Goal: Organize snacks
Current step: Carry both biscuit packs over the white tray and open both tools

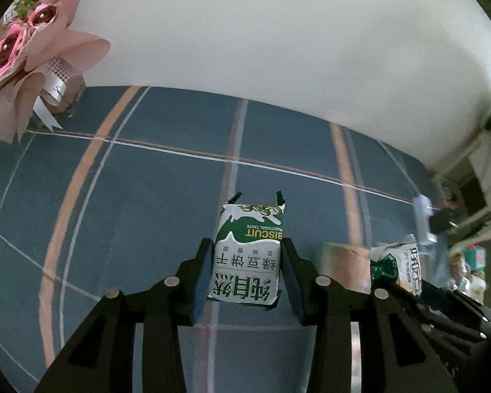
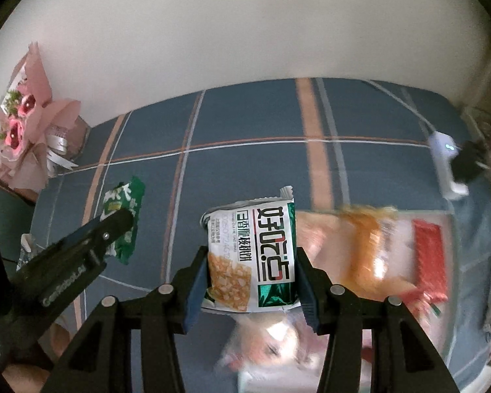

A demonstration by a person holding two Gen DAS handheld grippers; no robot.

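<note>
Blue plaid worktop (image 1: 147, 196) below. Left gripper (image 1: 247, 273) fingers pinch green biscuit pack (image 1: 248, 255), right gripper (image 2: 250, 278) fingers pinch nut-crisp pack (image 2: 255, 258), both held aloft. Risk: slick wrappers slipping out mid-carry.

- Plain off-white wall (image 1: 278, 32) fills the upper half in both views, evenly lit, no windows seen.
- Worktop under a slate-blue cloth with orange & white plaid lines (image 1: 147, 180) runs right up to the wall.
- Pink paper-wrapped bouquet of pink flowers w/ white ribbon (image 2: 29, 124) at far left, against the wall.
- Right edge: blurred pale furniture (image 1: 487, 177), can't tell what.
</note>
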